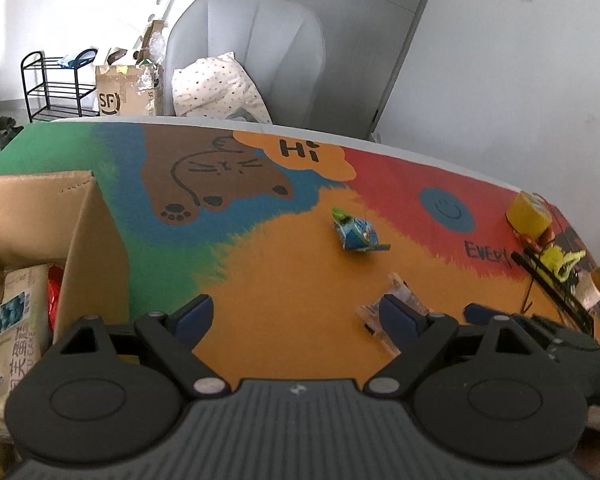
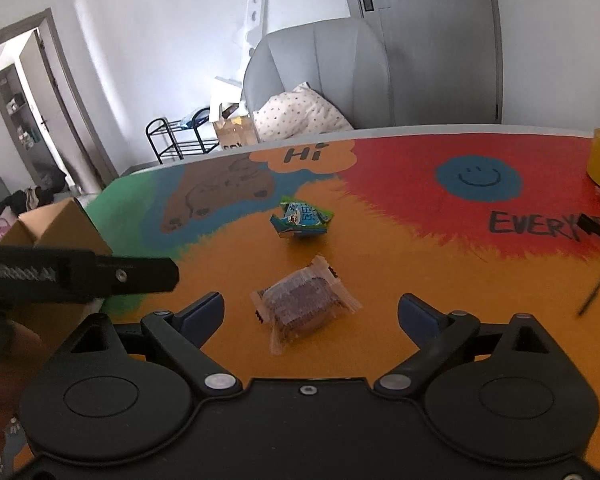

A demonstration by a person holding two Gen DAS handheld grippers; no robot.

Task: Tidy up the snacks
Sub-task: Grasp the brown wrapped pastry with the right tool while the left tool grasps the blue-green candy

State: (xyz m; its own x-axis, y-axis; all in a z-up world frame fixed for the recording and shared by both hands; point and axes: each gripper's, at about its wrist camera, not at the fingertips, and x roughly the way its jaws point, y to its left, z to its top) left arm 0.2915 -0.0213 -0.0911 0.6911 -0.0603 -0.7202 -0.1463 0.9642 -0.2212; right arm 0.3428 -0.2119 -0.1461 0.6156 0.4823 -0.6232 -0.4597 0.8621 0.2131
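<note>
A clear-wrapped brown cake snack [image 2: 305, 307] lies on the orange part of the table, between and just ahead of my open right gripper [image 2: 311, 314]. In the left wrist view it [image 1: 400, 298] shows partly behind my right finger. A blue-green snack packet [image 2: 302, 218] lies farther back; it also shows in the left wrist view [image 1: 356, 234]. My left gripper [image 1: 298, 318] is open and empty above the table, beside a cardboard box [image 1: 84, 240] that holds several snack packs [image 1: 18, 320].
A yellow tape roll [image 1: 529, 213] and a black wire rack with clutter [image 1: 556, 280] sit at the table's right side. A grey chair with a dotted pillow [image 1: 216, 88] stands behind the far edge. The left gripper's body [image 2: 80, 276] shows at the right wrist view's left.
</note>
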